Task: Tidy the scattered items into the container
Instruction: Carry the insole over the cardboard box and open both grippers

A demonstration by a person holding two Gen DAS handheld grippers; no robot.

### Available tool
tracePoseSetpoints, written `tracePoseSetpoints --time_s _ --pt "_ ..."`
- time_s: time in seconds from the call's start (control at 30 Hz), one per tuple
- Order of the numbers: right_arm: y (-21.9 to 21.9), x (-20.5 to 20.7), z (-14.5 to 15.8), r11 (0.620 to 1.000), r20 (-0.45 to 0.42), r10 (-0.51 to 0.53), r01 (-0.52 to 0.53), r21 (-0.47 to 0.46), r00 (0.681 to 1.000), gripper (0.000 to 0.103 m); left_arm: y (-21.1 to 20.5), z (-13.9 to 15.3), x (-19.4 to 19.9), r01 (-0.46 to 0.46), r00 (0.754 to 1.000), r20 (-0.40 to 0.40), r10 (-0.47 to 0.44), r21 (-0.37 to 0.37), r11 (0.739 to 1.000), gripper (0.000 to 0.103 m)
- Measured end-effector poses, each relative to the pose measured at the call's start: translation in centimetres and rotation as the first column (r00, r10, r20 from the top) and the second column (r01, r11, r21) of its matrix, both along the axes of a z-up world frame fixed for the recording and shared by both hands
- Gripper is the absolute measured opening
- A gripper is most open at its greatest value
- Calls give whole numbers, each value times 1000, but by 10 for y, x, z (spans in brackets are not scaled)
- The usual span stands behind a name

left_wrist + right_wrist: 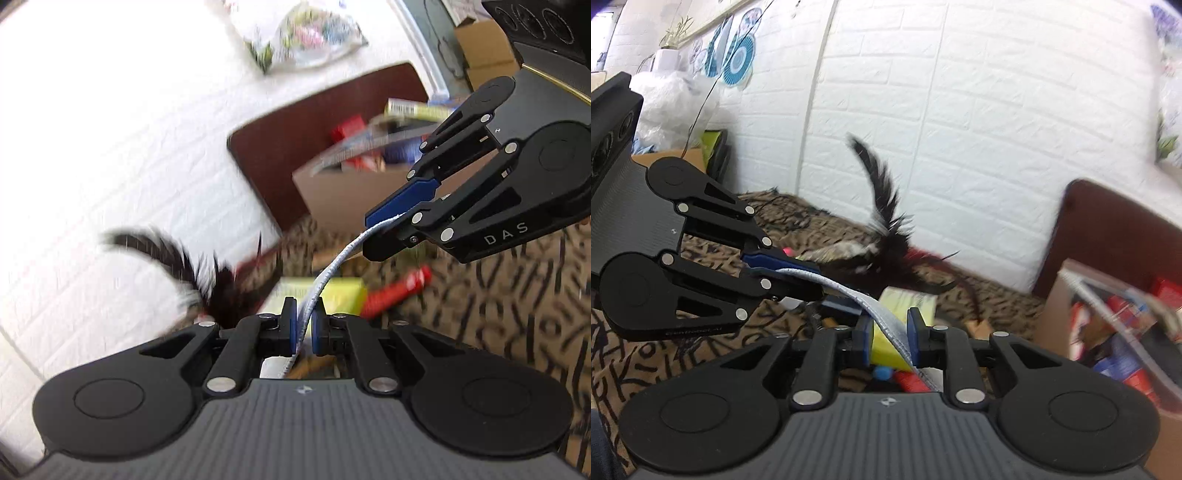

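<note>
Both grippers hold one white braided strap (332,269) that runs between them in the air. My left gripper (303,325) is shut on one part of the strap; it also shows in the right wrist view (798,271). My right gripper (889,332) is shut on the strap (882,321); in the left wrist view it (388,225) pinches the strap's far end. A bunch of black feathers (882,229) with a red part hangs by the left gripper (207,284). The cardboard box (343,199) with several items stands beyond, also at the right in the right wrist view (1052,314).
A yellow box (343,295) and a red tube (399,291) lie on the patterned brown cloth (517,314) below. A dark brown board (295,129) leans behind the cardboard box. A white brick wall (960,110) stands behind, with a plastic bag (665,103) at left.
</note>
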State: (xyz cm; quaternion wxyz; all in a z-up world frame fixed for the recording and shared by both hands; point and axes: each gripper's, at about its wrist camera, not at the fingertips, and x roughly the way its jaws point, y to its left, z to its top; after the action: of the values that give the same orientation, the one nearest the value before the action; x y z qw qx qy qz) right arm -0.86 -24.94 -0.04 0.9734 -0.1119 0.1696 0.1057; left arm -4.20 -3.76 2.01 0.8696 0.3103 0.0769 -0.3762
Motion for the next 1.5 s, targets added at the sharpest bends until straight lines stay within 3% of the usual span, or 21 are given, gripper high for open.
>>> tracePoseSetpoints --time_s 0.27,0.53,0.7,0.87,0.93,1.0,1.03,1.07,1.1,1.17,1.23,1.37,1.5 --pt "-71 -6 37 989 103 -146 147 0 984 18 -87 39 17 102 990 102 -97 -50 994 11" --pt "-164 19 56 944 174 -325 331 -2 929 18 -207 63 50 194 969 168 -184 -47 980 11" --pt "-215 31 54 910 161 -402 412 -37 902 18 -266 59 70 216 962 176 -208 -26 976 13" --pt "-241 43 36 891 103 -440 448 -71 892 19 -291 42 74 178 972 149 -180 25 984 13" --pt "-243 49 29 889 84 -444 450 -88 892 19 -287 36 75 159 977 135 -162 36 987 17" --pt "-244 52 22 888 62 -446 451 -94 893 19 -287 33 75 141 976 158 -147 52 989 30" --pt "-245 52 20 890 57 -444 447 -91 894 23 -286 33 72 127 972 191 -133 48 991 37" --pt "-245 50 19 890 54 -445 448 -86 894 37 -282 34 70 108 968 224 -114 39 993 63" --pt "-245 47 18 886 59 -452 456 -80 890 43 -279 36 68 95 963 249 -98 26 995 88" --pt "-247 39 19 882 71 -464 468 -60 883 63 -269 43 63 108 955 277 -109 19 994 95" --pt "-249 31 23 883 65 -466 469 -26 882 75 -260 47 58 134 946 294 -139 37 990 103" --pt "-239 19 27 883 69 -468 470 0 881 93 -241 45 44 153 930 328 -163 57 987 103" --pt "-221 16 25 879 45 -473 474 -46 880 99 -222 36 30 156 927 331 -175 84 984 103"
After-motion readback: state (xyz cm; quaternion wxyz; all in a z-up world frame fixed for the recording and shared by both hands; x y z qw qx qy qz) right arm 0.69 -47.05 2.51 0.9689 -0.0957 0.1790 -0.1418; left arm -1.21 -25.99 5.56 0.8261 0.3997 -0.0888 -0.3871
